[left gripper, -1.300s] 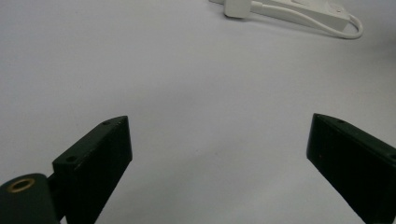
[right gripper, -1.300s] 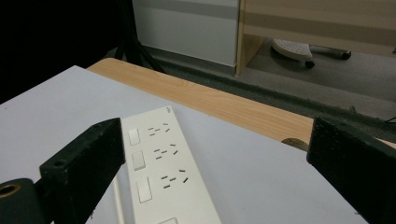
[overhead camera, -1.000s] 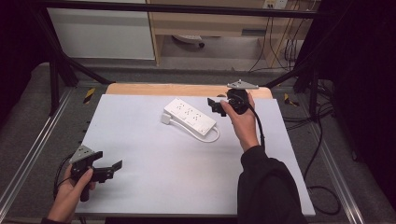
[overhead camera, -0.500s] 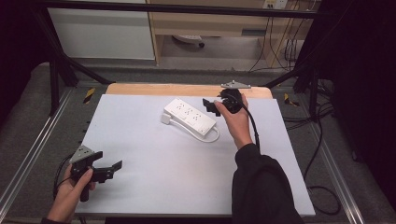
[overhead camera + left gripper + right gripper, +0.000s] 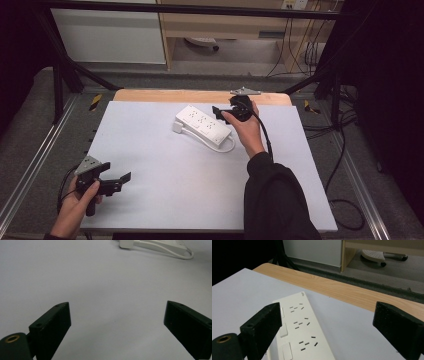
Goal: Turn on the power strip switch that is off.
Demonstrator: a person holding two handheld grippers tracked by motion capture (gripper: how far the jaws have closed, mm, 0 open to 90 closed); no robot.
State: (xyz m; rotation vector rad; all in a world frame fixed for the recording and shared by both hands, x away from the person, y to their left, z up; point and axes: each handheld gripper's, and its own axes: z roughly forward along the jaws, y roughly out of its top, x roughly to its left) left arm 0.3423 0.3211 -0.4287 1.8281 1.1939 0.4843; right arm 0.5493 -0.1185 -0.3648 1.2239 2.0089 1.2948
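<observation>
Since the earlier frame our right tool (image 5: pixel 223 113) has eased toward 12 o'clock, jaws wide and empty over the power strip (image 5: pixel 203 125), which lies flat at the surface's (image 5: pixel 150 150) far centre. We judge it rigid, light, smooth plastic; grip across its narrow width. Our left tool (image 5: pixel 116 182) rests open, empty, at 8 o'clock.

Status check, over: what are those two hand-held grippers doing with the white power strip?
Right hand-held gripper open beside power strip, not touching. Left hand-held gripper open, near table front edge. Nothing in the way.
</observation>
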